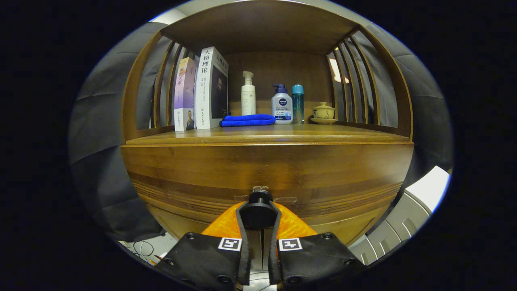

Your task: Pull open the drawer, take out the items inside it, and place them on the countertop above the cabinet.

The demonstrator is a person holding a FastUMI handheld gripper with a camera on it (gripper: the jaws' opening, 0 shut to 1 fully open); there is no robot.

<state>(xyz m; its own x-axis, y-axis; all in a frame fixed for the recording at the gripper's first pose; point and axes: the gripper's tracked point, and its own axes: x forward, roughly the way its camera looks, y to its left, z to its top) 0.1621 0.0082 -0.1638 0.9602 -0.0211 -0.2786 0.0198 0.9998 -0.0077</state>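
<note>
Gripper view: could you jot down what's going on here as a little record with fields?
gripper: both fingers closed on the drawer knob
drawer: looks shut, front flush with the cabinet
countertop: two upright books, a folded blue cloth, a white pump bottle, a second pump bottle, a teal bottle, a lidded cup on a saucer
stage: knob gripped, drawer not yet pulled open

Seen from the gripper (259, 214): the fisheye camera faces the wooden cabinet (266, 169) head-on, pressed close to its drawer front, looking slightly upward over the tabletop (343, 135) edge to the shelf's back wall.
</note>
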